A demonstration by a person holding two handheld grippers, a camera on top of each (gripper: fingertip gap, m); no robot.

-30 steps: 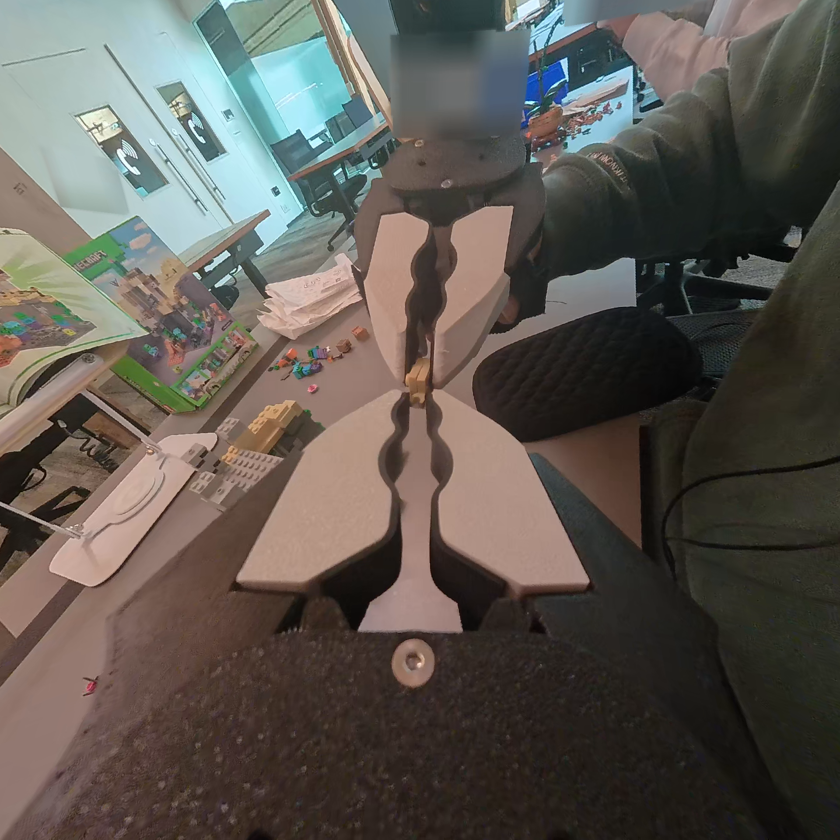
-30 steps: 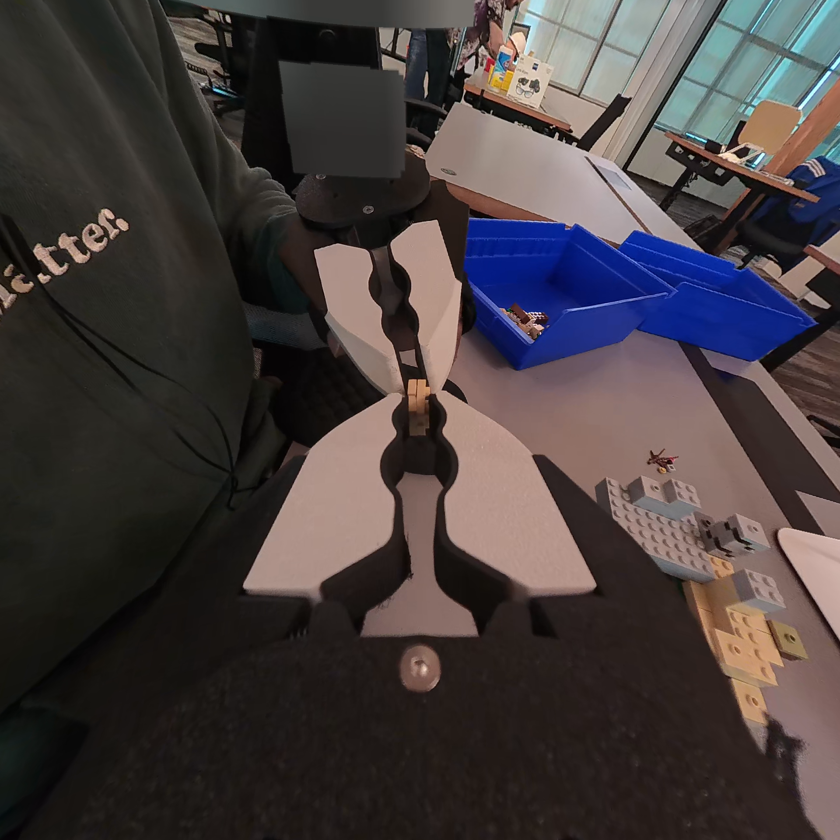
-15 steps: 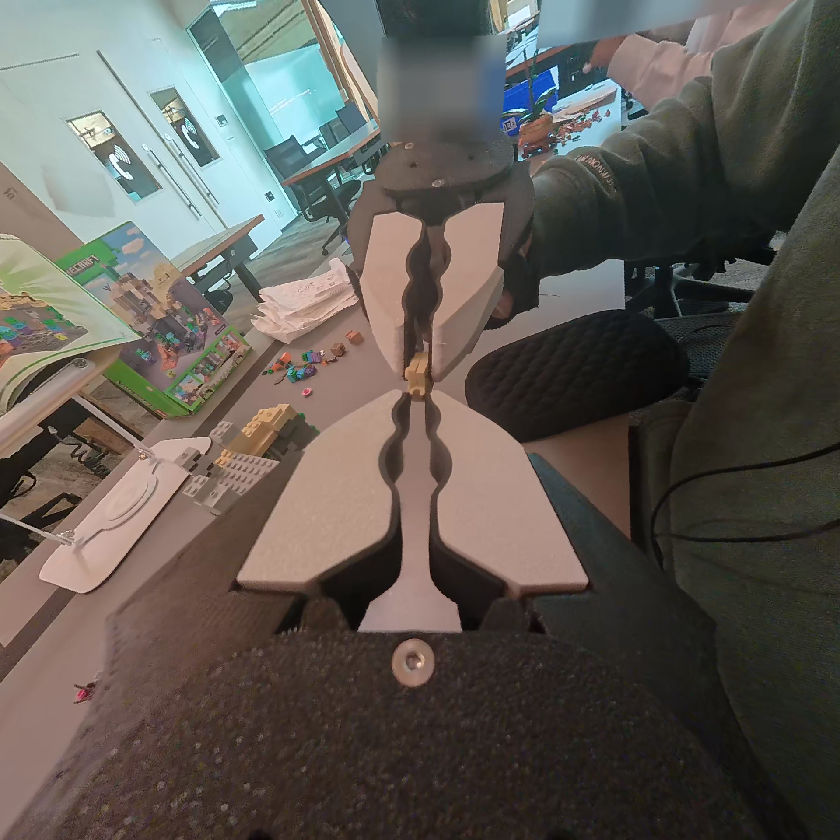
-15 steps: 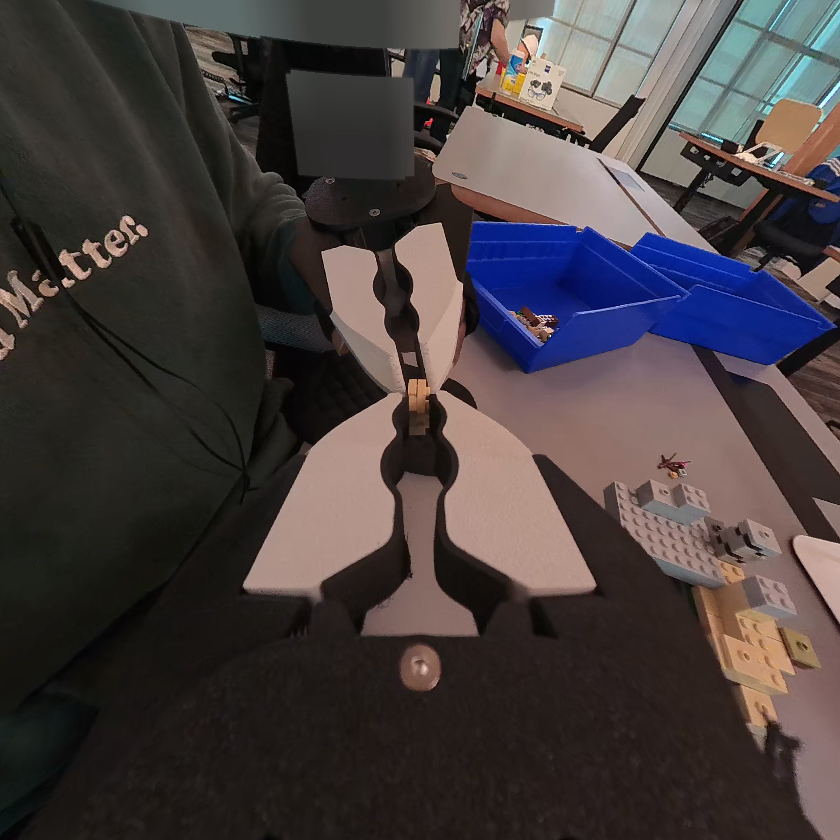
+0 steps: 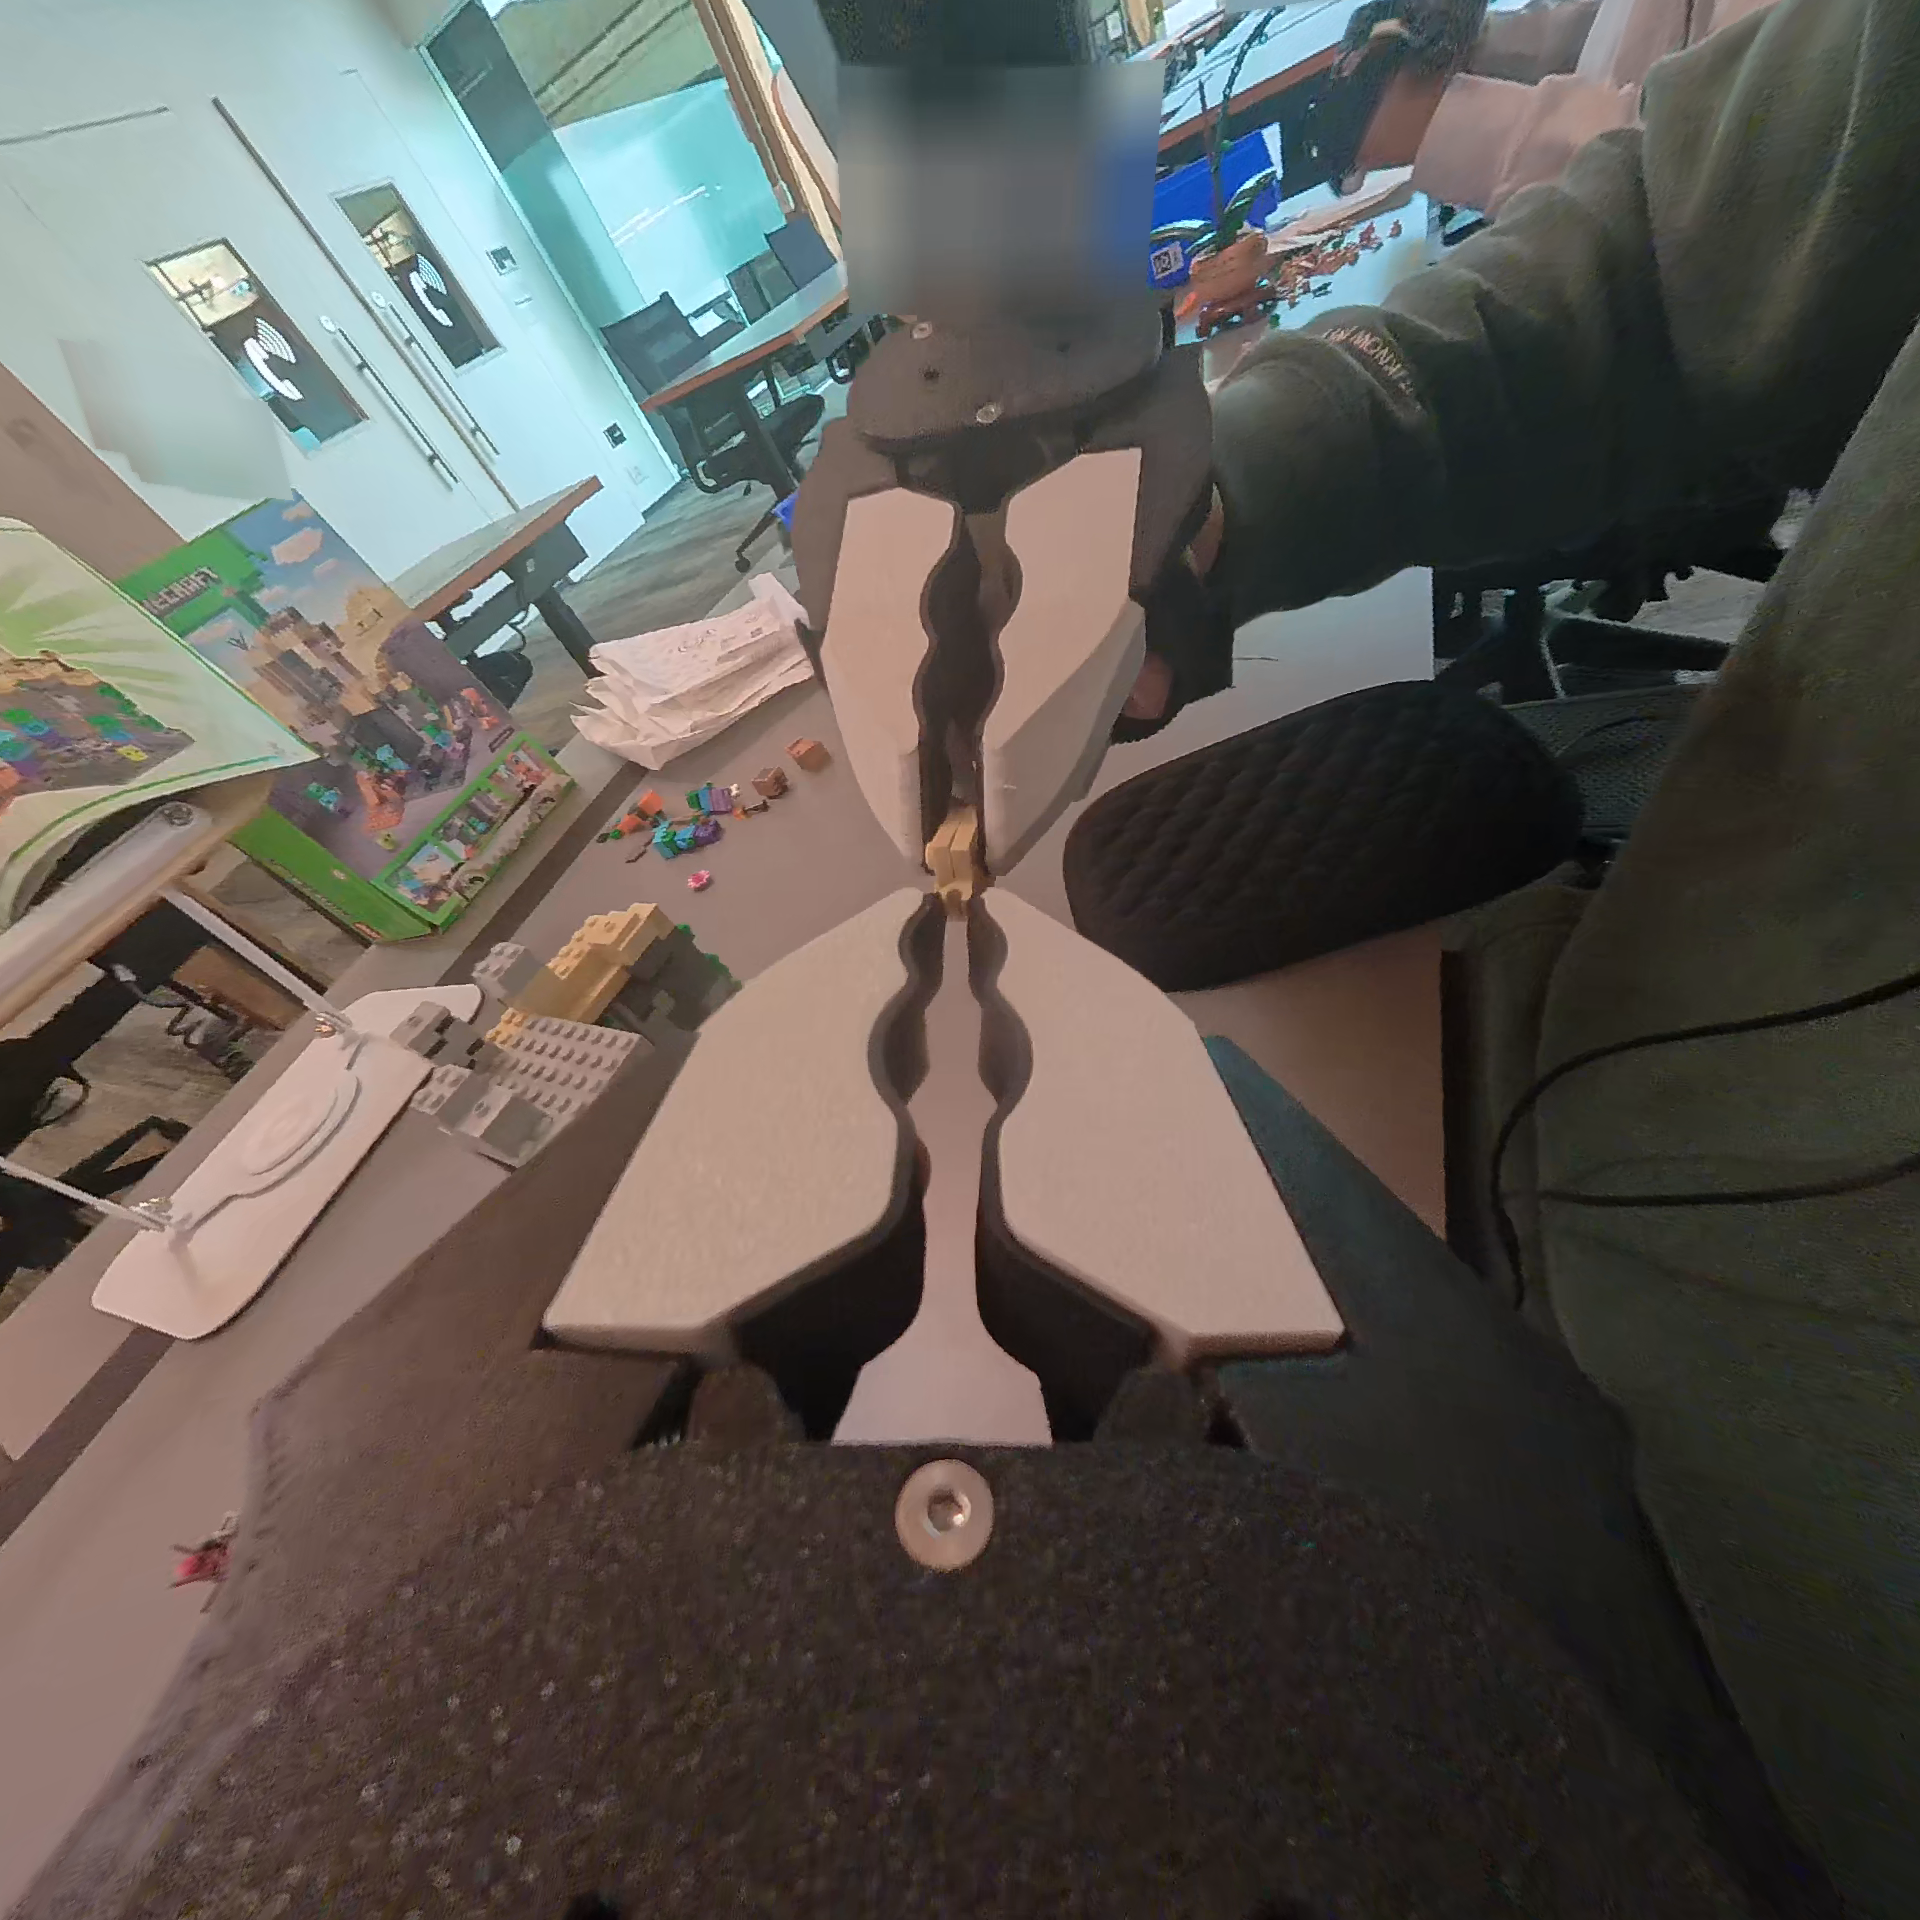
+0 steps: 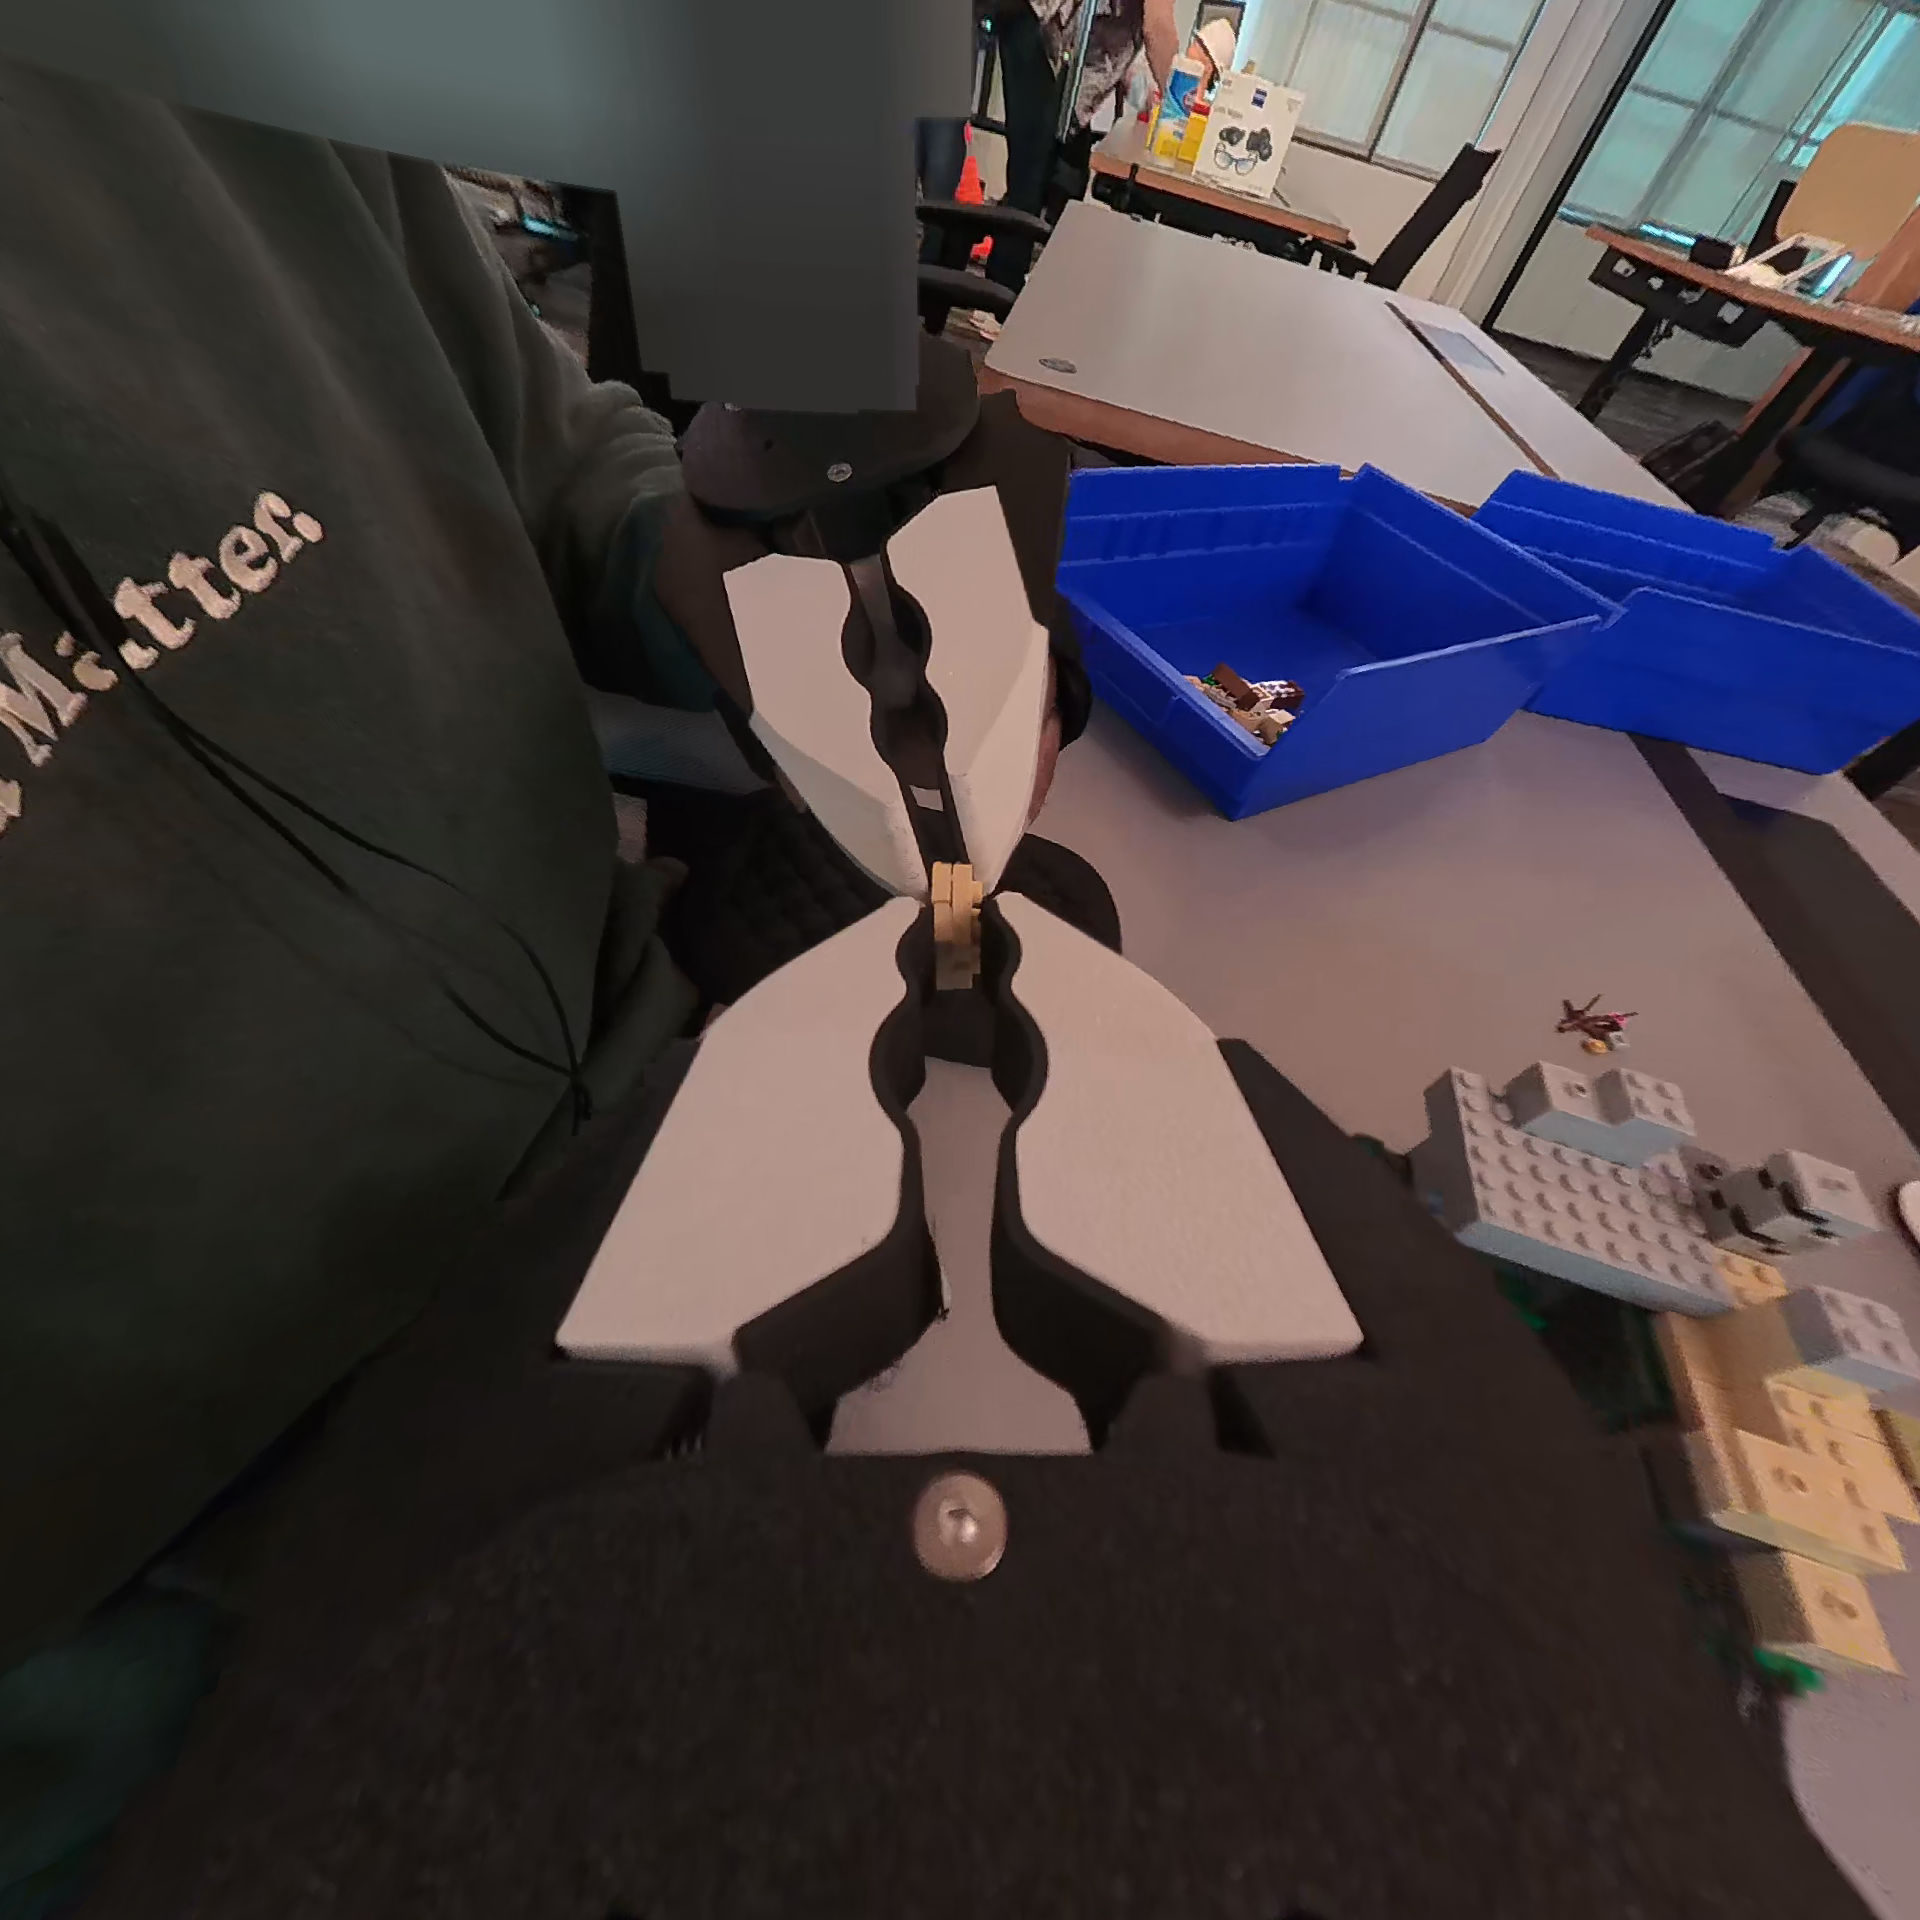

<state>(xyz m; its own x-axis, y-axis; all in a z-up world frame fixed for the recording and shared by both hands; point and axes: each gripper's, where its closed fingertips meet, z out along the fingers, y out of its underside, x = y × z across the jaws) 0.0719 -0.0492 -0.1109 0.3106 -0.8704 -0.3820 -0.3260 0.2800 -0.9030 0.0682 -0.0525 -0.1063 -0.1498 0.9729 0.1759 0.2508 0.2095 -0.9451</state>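
We have two claws meeting tip to tip above the bench. The left claw is pinched together on a small tan brick piece, and the right claw, coming in from the far side, is clamped on that same stack. From the right wrist view the piece sits squeezed between our right claw and the left claw opposite; how many bricks make it up we cannot tell.

Writing next: white lettering on the dark green sweatshirt, partly cut off at the frame edge, and print on the green toy box standing at the bench's far side. A second box is cropped at the left.

Counting now: two blue bins, the nearer one holding a few small parts, too tiny to sort. One grey studded plate with tan bricks beside it, blurred at the edge. A scatter of coloured bits lies past the build, and a stack of white paper beyond that.
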